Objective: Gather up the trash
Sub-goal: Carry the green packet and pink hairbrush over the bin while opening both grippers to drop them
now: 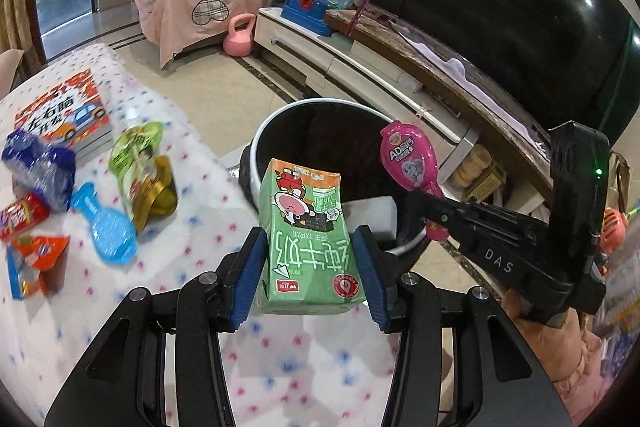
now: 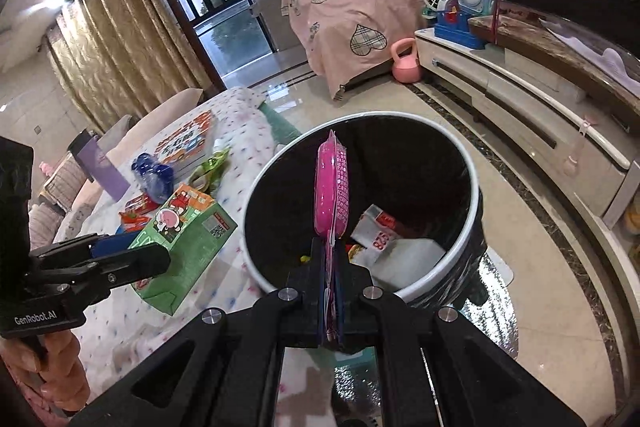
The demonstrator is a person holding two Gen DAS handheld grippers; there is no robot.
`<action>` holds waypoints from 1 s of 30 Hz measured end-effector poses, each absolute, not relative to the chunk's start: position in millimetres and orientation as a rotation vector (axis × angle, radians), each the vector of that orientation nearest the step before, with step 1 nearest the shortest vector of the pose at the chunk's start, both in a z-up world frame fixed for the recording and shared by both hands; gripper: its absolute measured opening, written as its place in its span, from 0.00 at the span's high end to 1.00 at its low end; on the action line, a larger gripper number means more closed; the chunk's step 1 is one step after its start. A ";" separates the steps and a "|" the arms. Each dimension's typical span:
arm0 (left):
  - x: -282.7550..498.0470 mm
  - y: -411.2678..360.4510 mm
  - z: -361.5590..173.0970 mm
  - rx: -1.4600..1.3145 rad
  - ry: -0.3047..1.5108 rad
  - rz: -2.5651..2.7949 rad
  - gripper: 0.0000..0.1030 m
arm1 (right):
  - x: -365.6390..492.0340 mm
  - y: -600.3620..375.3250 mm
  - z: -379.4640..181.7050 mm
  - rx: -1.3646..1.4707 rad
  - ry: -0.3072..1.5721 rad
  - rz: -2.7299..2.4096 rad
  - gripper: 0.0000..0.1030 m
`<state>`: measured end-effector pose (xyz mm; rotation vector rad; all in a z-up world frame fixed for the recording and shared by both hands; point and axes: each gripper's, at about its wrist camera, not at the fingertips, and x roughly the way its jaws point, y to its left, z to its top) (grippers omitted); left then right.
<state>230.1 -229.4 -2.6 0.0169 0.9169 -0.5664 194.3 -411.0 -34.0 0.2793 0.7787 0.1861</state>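
My 2 grippers tilt down toward the bin (image 2: pixel 476 187), which stands beside the table (image 1: pixel 192 279). My left gripper (image 1: pixel 310 267) clamps the green carton (image 1: pixel 308 239) at the table edge; my right gripper (image 2: pixel 332 291) pinches the pink pack (image 2: pixel 332 187) over the bin's open mouth.

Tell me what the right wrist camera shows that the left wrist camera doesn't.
Only the right wrist view looks into the trash bin, showing the white wrapper already inside, plus a purple bottle on the table.
Only the left wrist view shows the pink package's printed face, and the blue wrapper.
Both show the green milk carton clamped in the left gripper, the right gripper pinching the pink package, and the bin.
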 end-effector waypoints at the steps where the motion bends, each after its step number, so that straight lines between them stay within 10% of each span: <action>1: 232.9 -232.3 -3.0 0.020 0.918 -0.567 0.57 | 196.0 -412.2 -34.3 0.279 0.779 0.184 0.97; 11: 250.1 -255.9 -11.6 0.048 0.932 -0.571 0.58 | 214.5 -424.6 -38.7 0.263 0.798 0.166 0.97; 12: 252.3 -257.3 -13.4 0.049 0.935 -0.569 0.64 | 216.5 -425.5 -39.3 0.260 0.802 0.164 0.97; 13: 254.1 -257.8 -15.4 0.048 0.947 -0.574 0.91 | 218.0 -426.4 -40.0 0.257 0.804 0.162 0.97; 18: 262.9 -262.0 -21.0 0.037 0.965 -0.580 0.94 | 225.6 -430.9 -43.4 0.252 0.817 0.148 0.97; 23: 261.1 -253.1 -21.6 0.007 0.964 -0.542 0.48 | 231.4 -432.2 -45.9 0.246 0.824 0.142 0.90; 28: 254.8 -227.0 -22.2 -0.054 0.963 -0.529 0.46 | 228.6 -435.3 -48.2 0.275 0.811 0.139 0.42; 30: 248.9 -215.1 -22.0 -0.068 0.959 -0.514 0.46 | 224.8 -433.6 -46.7 0.283 0.804 0.140 0.42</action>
